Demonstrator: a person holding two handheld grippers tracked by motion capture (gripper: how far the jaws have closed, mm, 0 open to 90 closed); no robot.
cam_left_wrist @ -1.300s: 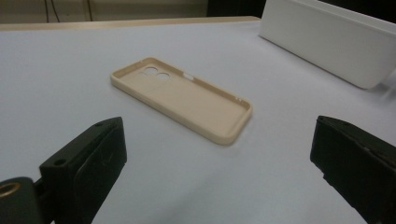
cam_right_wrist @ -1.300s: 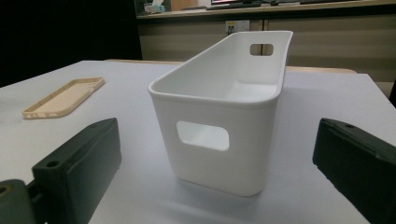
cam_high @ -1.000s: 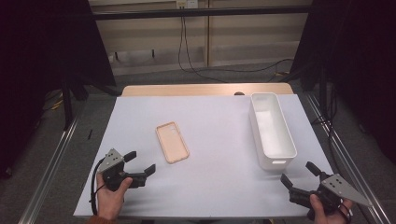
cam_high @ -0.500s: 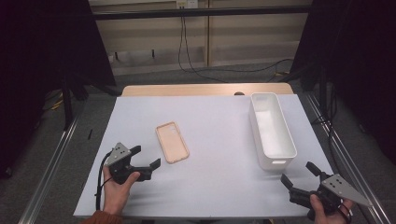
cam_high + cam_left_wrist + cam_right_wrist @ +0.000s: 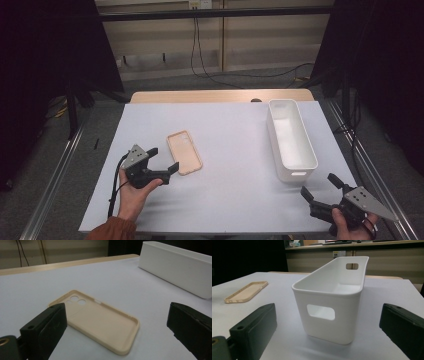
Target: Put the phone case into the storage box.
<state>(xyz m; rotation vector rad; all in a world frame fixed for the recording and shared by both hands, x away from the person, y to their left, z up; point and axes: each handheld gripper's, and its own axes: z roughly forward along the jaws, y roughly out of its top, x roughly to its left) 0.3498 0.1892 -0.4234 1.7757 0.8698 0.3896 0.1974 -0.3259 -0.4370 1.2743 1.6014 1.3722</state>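
Change since earlier frames: left gripper (image 5: 162,159) was brought forward and inward across the tabletop (image 5: 230,150), from near the front left edge to just beside the phone case (image 5: 184,152); right gripper (image 5: 322,186) was found in the same spot as before.
Left gripper: held in the person's left hand (image 5: 134,192) at the left front of the tabletop; jaws were spread wide apart, nothing between them; jaw tips were pointed toward the near end of the phone case, one tip just beside its corner; whether it touched could not be told.
Right gripper: held at the right front corner of the tabletop; jaws were spread wide, nothing gripped; pointed toward the near end of the white bin (image 5: 291,140), apart from it.
Phone case: beige, shell only, laid flat with its hollow side up; camera cut-outs were at its far end; placed left of centre on the tabletop, well apart from the white bin; seen in the left gripper view (image 5: 97,320) between the two jaws, ahead of them.
White bin: long, rectangular, upright, open at the top; a handle slot was cut in each short end; stood on the right side of the tabletop, lengthwise front to back; seen end-on in the right gripper view (image 5: 329,302).
Tabletop: covered with a white sheet; a wooden edge was shown at the far side.
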